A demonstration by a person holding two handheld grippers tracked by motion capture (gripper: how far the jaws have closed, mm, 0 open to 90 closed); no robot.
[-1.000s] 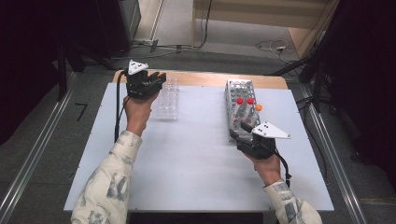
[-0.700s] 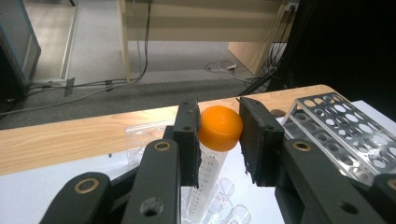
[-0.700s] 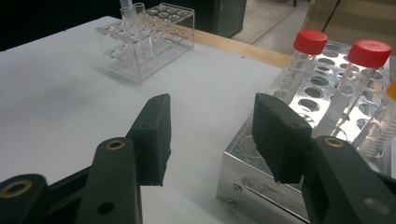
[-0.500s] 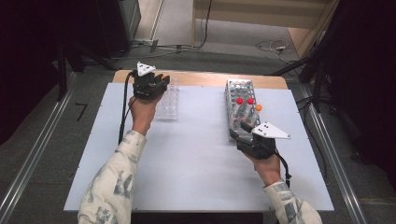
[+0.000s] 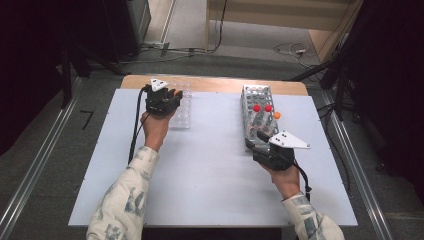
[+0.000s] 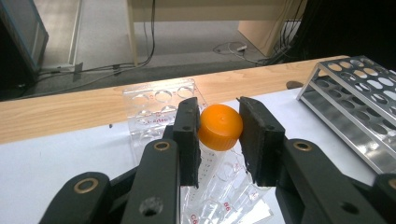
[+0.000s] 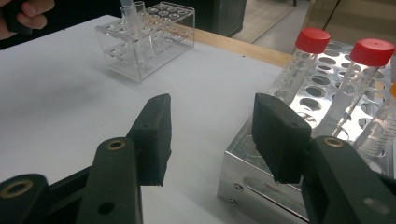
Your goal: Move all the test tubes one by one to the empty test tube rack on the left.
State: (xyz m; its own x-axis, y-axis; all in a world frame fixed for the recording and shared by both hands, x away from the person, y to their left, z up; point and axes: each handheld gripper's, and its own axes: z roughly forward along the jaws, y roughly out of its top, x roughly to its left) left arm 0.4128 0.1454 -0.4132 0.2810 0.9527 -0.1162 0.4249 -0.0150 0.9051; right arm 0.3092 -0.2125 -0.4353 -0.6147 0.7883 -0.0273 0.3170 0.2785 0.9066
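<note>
In the left gripper view, the left gripper (image 6: pixel 219 135) clamps an orange-capped tube (image 6: pixel 219 128) over the clear rack (image 6: pixel 159 105); from the high view the gripper body hides that tube at eleven o'clock on the table (image 5: pixel 210 185). The right gripper (image 7: pixel 212 140) gapes empty beside the metal rack (image 7: pixel 261 182) at two o'clock.

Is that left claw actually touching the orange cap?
Touching. In the left gripper view, both pads of the left gripper press against the orange cap.
</note>
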